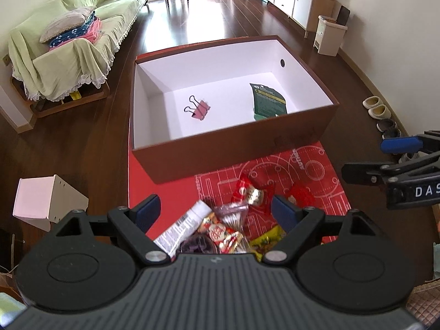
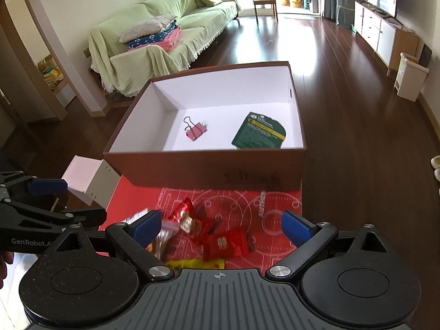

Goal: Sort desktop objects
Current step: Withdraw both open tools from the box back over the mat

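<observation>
Nearest, between the spread fingers of left gripper and right gripper, both empty: heap of snack packets on red mat, presumably awaiting pickup. Beyond, open box already holding pink binder clip and green packet.
</observation>
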Action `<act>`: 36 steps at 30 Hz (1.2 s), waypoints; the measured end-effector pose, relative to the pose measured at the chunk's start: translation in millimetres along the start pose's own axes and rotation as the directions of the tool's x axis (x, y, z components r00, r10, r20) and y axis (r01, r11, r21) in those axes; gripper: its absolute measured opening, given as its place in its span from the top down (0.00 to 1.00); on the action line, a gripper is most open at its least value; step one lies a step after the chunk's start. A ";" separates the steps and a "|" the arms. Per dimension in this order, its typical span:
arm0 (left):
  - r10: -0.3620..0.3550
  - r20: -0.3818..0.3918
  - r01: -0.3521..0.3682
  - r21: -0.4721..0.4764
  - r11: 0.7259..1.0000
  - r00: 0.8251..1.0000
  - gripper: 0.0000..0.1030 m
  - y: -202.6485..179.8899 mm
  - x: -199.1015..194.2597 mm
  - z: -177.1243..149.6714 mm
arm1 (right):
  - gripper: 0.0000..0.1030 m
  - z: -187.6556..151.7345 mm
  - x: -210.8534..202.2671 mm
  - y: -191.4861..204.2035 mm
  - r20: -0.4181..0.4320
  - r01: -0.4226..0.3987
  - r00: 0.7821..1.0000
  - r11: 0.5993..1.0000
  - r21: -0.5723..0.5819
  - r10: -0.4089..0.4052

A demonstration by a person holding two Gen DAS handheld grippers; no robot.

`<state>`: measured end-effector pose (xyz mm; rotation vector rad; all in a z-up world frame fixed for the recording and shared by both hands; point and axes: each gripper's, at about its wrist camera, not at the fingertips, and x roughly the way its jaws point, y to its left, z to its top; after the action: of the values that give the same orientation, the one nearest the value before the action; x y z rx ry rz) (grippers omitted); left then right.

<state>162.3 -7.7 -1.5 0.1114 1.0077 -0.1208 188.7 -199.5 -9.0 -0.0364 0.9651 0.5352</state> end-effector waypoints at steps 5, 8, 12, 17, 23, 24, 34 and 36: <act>-0.005 -0.014 0.005 0.002 1.000 1.000 0.17 -1.5 -4.7 -18.9 | 0.06 -18.1 -6.3 -1.2 -0.008 0.017 1.000 1.000 -0.017 -0.018; -0.006 -0.028 0.006 0.008 1.000 1.000 0.17 -0.7 -5.1 -34.2 | 0.06 -30.7 -7.0 -2.5 -0.023 0.019 1.000 1.000 -0.018 -0.019; -0.004 -0.053 0.004 0.014 1.000 0.999 0.17 2.6 -4.6 -57.9 | 0.06 -50.9 -6.0 -3.7 -0.053 0.011 0.999 1.000 -0.028 -0.013; -0.009 -0.083 0.009 0.000 1.000 0.997 0.17 7.4 -3.6 -82.1 | 0.06 -75.3 -5.3 -6.2 -0.093 -0.002 0.996 0.999 -0.038 -0.001; -0.014 -0.105 0.013 -0.013 1.000 0.994 0.17 12.9 -1.7 -100.4 | 0.06 -96.4 1.2 -2.9 -0.155 -0.015 0.988 0.999 -0.051 0.007; -0.013 -0.105 0.012 -0.012 1.000 0.994 0.17 14.0 -1.2 -102.2 | 0.06 -99.4 2.6 -1.7 -0.164 -0.020 0.986 0.998 -0.056 0.010; -0.024 -0.097 0.027 0.031 0.999 0.995 0.20 21.4 9.8 -109.5 | 0.06 -110.9 18.3 -1.5 -0.221 -0.009 0.975 0.999 -0.052 -0.003; -0.027 -0.096 0.031 0.043 0.999 0.995 0.24 25.7 13.2 -109.2 | 0.06 -110.3 21.0 -2.9 -0.226 -0.003 0.974 0.999 -0.043 -0.007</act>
<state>82.0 33.3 -69.4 0.1443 1.1021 -0.1660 114.4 -222.3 -90.1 -0.1397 1.1752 0.5580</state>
